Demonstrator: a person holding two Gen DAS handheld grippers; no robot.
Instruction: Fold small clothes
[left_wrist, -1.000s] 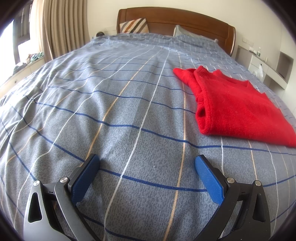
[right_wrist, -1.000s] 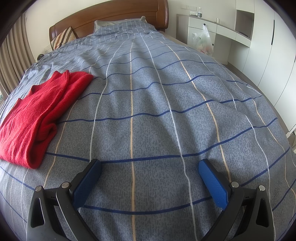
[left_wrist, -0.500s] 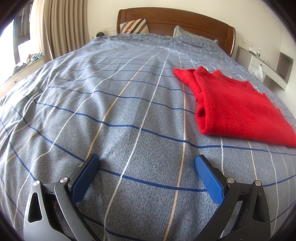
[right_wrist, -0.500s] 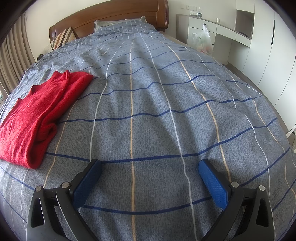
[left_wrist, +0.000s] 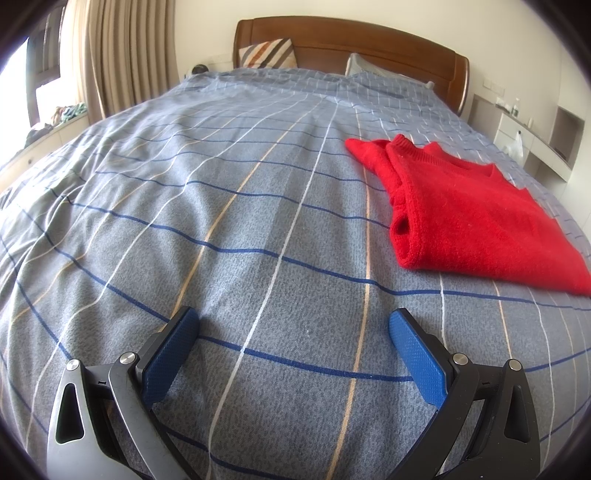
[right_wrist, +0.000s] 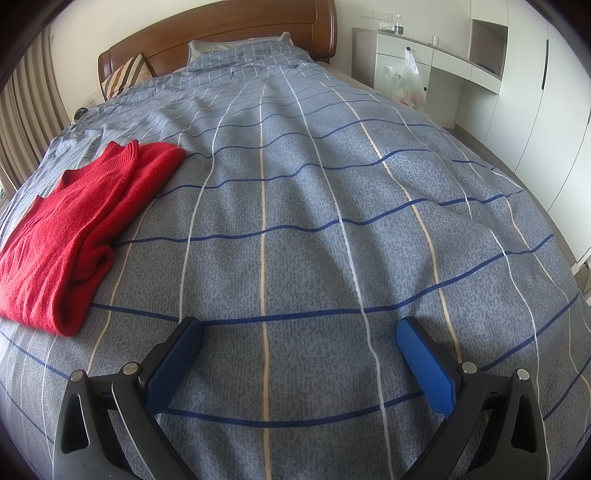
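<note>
Red sweater (left_wrist: 476, 218) is lying folded between the two grippers' views, while left gripper (left_wrist: 293, 326) and right gripper (right_wrist: 299, 334) are hovering spread wide, empty, over bare checked bedspread (right_wrist: 332, 221).

The red sweater (left_wrist: 476, 218) runs off the frame's right edge; the plastic bag's (right_wrist: 408, 83) contents stay indistinct.
</note>
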